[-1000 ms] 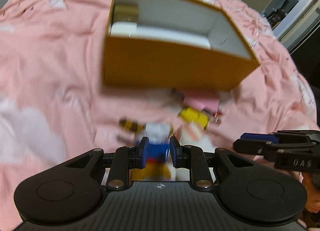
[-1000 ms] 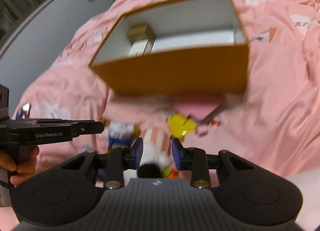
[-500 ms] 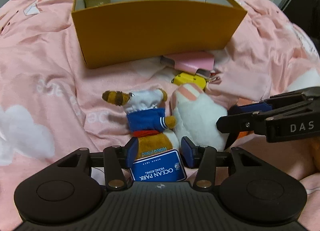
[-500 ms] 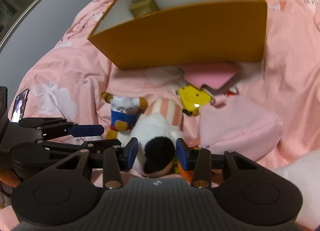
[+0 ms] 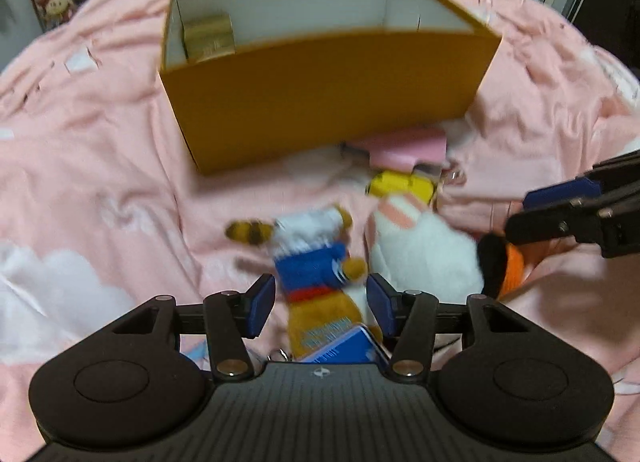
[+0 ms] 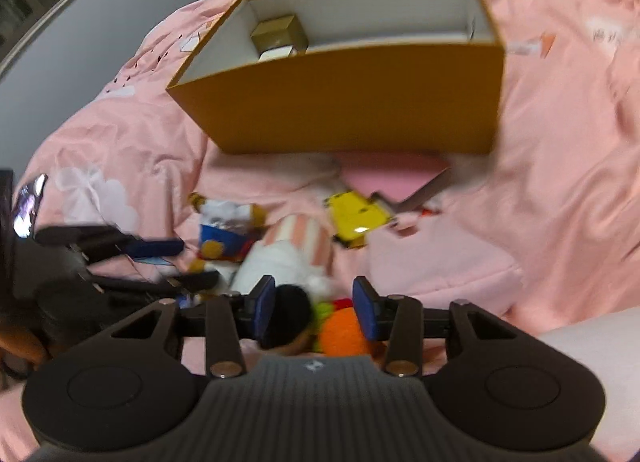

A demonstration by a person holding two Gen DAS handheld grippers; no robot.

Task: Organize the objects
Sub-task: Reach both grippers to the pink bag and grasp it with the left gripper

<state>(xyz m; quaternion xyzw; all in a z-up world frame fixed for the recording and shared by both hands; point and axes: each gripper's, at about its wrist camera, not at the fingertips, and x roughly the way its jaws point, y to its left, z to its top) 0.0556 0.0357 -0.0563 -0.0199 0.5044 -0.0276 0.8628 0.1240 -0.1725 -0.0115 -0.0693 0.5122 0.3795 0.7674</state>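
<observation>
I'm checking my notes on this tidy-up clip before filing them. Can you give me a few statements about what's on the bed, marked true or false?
1. The orange box holds a gold box. True.
2. The yellow item lies inside the orange box. False: it lies on the pink bedding in front of it.
3. The left tongs clamp the tiger plush. False: their jaws have just been opening and stand clear of it.
4. A pink flat item lies against the orange box's front. True.

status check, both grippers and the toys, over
Left gripper just opened, astride the bear toy, not gripping. Right gripper open over white plush. Orange box ahead, path clear.
</observation>
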